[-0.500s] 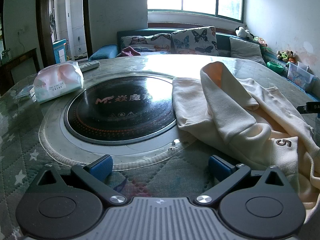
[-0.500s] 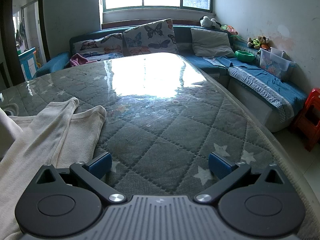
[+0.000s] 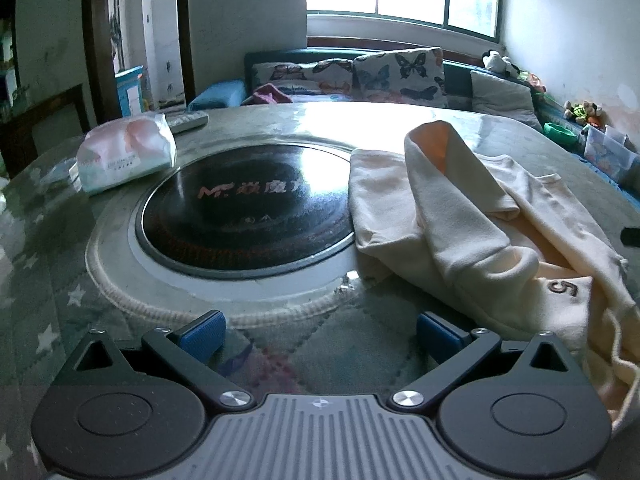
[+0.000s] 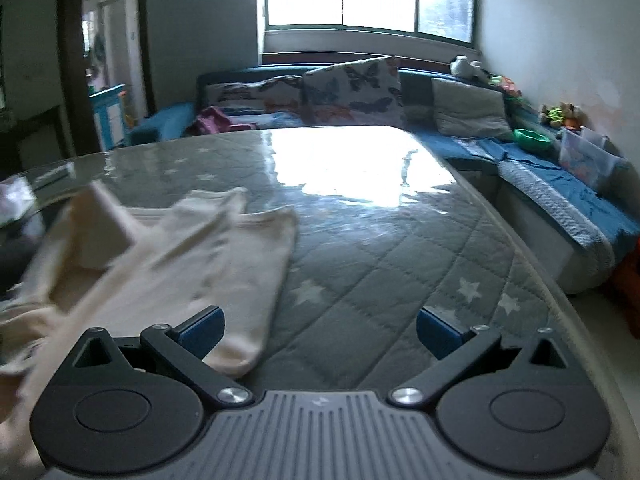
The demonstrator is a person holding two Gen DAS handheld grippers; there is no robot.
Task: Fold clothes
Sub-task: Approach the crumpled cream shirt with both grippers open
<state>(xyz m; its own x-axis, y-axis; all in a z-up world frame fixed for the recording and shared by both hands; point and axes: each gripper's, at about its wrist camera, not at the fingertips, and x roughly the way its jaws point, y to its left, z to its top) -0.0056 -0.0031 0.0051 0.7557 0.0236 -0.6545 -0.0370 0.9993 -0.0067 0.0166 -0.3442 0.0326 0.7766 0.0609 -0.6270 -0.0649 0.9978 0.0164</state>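
Note:
A cream garment [image 3: 480,224] lies crumpled on the round quilted table, its left edge over the black hotplate [image 3: 248,208]; a brown "5" shows on it. My left gripper [image 3: 320,334] hovers open over the table's near edge, just left of the garment, with nothing between its blue pads. In the right wrist view the same garment [image 4: 192,276] spreads at the left, blurred. My right gripper [image 4: 320,330] is open above the table; its left fingertip [image 4: 202,330] stands over the garment's right edge, not gripping it.
A pack of tissues [image 3: 128,152] and a remote control [image 3: 188,121] lie at the table's far left. A blue sofa with butterfly cushions [image 3: 400,72] runs behind and along the right. The table's curved right edge [image 4: 552,280] drops to the floor.
The right wrist view has swung: the garment now reaches further to the right under the gripper's left finger and looks blurred. The left view has hardly shifted.

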